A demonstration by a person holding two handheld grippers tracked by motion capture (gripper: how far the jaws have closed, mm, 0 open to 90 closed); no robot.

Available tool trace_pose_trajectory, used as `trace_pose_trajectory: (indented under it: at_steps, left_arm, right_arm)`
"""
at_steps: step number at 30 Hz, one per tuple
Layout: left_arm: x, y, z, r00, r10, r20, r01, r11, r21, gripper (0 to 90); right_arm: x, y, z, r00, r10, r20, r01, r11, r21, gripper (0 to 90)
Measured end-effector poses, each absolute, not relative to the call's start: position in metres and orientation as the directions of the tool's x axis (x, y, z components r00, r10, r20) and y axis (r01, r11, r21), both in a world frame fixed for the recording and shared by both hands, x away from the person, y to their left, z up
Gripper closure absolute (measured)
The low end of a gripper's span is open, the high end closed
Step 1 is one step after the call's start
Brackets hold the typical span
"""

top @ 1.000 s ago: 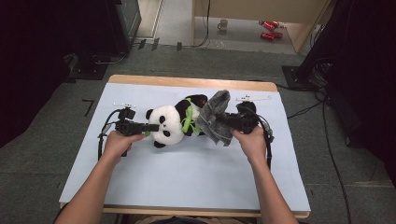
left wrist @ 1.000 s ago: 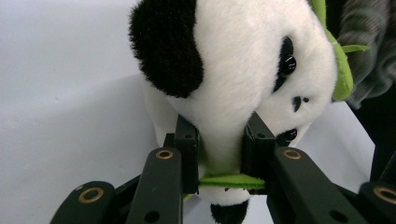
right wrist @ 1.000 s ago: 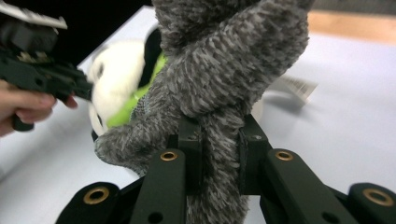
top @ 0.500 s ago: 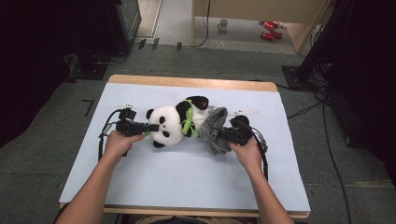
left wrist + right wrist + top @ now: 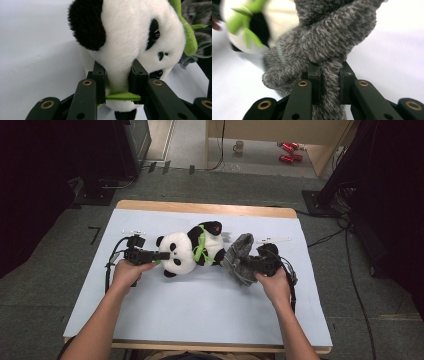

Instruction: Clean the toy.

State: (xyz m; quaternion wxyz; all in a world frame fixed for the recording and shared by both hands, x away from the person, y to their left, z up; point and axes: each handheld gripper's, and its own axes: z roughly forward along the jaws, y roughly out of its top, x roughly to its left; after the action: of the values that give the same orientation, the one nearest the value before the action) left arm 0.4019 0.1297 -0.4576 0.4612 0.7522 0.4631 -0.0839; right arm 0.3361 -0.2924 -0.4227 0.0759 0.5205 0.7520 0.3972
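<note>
Left gripper [image 5: 117, 82] pinches the soft, light panda [image 5: 192, 251] by its head; right gripper [image 5: 329, 83] clamps the limp grey cloth [image 5: 239, 257].

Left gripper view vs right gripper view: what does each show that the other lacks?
Left gripper view alone: the panda's face, with jaws pinching its white head plush and a green strip. Right gripper view alone: jaws clamped on a fold of the grey knit fabric. Shared: the panda toy, its green ribbon, some grey fabric, and the pale table cover.
</note>
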Motion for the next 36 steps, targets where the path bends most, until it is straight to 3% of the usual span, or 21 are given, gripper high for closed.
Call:
trace_pose_trajectory:
  at_steps: [9,14,25,36]
  left_arm:
    - [0.402,0.129,-0.457,0.552,0.622,-0.555,0.776,-0.141,0.614,71.4]
    - [0.404,0.130,-0.457,0.553,0.621,-0.555,0.778,-0.147,0.611,71.0]
    - [0.404,0.130,-0.459,0.552,0.623,-0.554,0.777,-0.142,0.614,70.8]
    - [0.404,0.129,-0.460,0.564,0.624,-0.541,0.767,-0.154,0.622,70.4]
  right_arm:
    - [0.331,-0.277,-0.380,-0.524,0.790,0.318,0.642,0.122,0.757,77.1]
    - [0.343,-0.263,-0.373,-0.538,0.780,0.319,0.632,0.123,0.765,77.1]
    - [0.365,-0.239,-0.407,-0.521,0.784,0.338,0.695,0.160,0.701,77.1]
    - [0.352,-0.247,-0.428,-0.516,0.800,0.305,0.716,0.207,0.667,77.2]
